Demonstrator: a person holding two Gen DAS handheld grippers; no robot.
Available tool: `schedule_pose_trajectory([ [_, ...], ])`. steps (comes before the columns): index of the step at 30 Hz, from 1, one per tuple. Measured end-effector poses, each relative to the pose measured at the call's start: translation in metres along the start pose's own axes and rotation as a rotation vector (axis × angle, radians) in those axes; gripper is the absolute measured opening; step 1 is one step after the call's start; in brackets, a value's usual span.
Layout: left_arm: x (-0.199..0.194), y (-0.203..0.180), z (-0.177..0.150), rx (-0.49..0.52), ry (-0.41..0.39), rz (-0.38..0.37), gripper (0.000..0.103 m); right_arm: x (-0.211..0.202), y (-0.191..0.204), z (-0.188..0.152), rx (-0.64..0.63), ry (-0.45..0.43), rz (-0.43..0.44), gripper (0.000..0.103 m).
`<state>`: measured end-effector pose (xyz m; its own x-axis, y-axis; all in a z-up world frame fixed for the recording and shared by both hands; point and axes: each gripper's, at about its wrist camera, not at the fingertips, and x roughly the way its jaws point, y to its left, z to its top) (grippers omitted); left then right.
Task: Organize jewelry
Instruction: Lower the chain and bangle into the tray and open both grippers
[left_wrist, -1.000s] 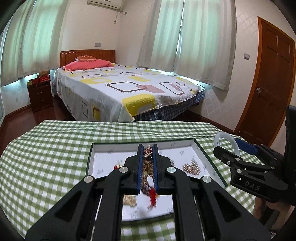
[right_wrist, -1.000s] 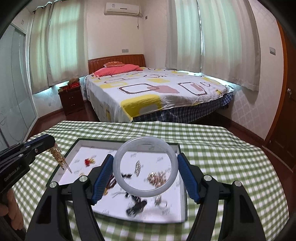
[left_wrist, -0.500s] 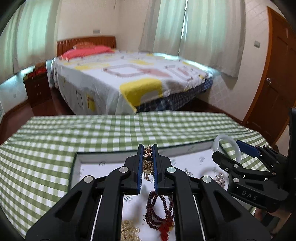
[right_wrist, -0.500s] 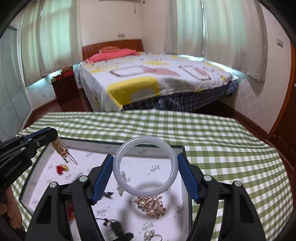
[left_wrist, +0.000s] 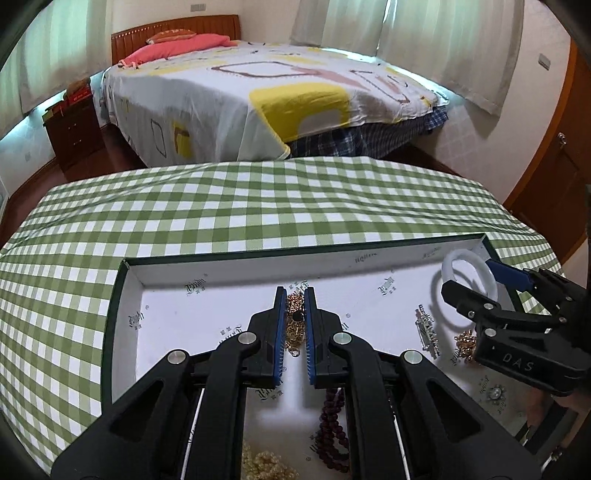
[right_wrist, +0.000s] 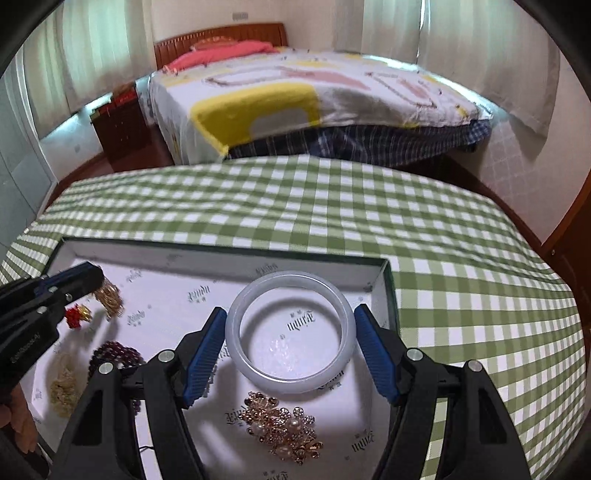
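Observation:
A shallow white-lined tray (left_wrist: 155, 273) with a dark rim sits on the green checked tablecloth. My left gripper (left_wrist: 294, 295) is shut on a gold chain ornament (left_wrist: 293, 321), low over the tray's middle; it also shows in the right wrist view (right_wrist: 109, 295). My right gripper (right_wrist: 290, 325) is shut on a pale jade bangle (right_wrist: 236, 328), low over the tray's far right corner (right_wrist: 384, 273). The bangle also shows in the left wrist view (left_wrist: 448, 264).
In the tray lie a dark red bead bracelet (right_wrist: 114, 354), a red charm (right_wrist: 75, 315), a gold pearl brooch (right_wrist: 284, 421), a pale bead pile (right_wrist: 64, 384) and a silver clip (left_wrist: 426, 330). A bed (left_wrist: 258, 92) stands beyond the table.
Both grippers have lowered and tipped down toward the tray, each with its piece still held. The tray now fills more of both views.

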<state>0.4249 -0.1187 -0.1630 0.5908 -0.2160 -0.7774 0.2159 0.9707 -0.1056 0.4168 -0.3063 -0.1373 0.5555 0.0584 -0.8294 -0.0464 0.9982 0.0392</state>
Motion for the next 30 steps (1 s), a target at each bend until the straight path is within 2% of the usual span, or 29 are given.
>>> schedule_pose_trajectory([
  [5, 0.007, 0.001, 0.0, -0.018, 0.027, -0.012, 0.01, 0.007, -0.003, 0.001, 0.016, 0.047, 0.012, 0.069],
  [20, 0.019, 0.0, 0.001, -0.04, 0.088, -0.011, 0.013, 0.014, -0.001, 0.004, 0.004, 0.084, 0.022, 0.069],
  [22, 0.019, 0.0, 0.001, -0.039, 0.089, -0.009, 0.02, 0.014, -0.001, 0.004, 0.003, 0.085, 0.022, 0.069],
  [24, 0.019, 0.001, 0.002, -0.043, 0.085, -0.006, 0.036, 0.014, -0.001, 0.004, 0.003, 0.085, 0.022, 0.069],
  [27, 0.018, 0.002, 0.002, -0.043, 0.078, -0.007, 0.051, 0.014, -0.001, 0.004, 0.005, 0.085, 0.028, 0.069],
  [30, 0.014, 0.0, 0.002, -0.027, 0.063, -0.001, 0.056, 0.013, -0.002, 0.004, 0.013, 0.074, 0.033, 0.072],
])
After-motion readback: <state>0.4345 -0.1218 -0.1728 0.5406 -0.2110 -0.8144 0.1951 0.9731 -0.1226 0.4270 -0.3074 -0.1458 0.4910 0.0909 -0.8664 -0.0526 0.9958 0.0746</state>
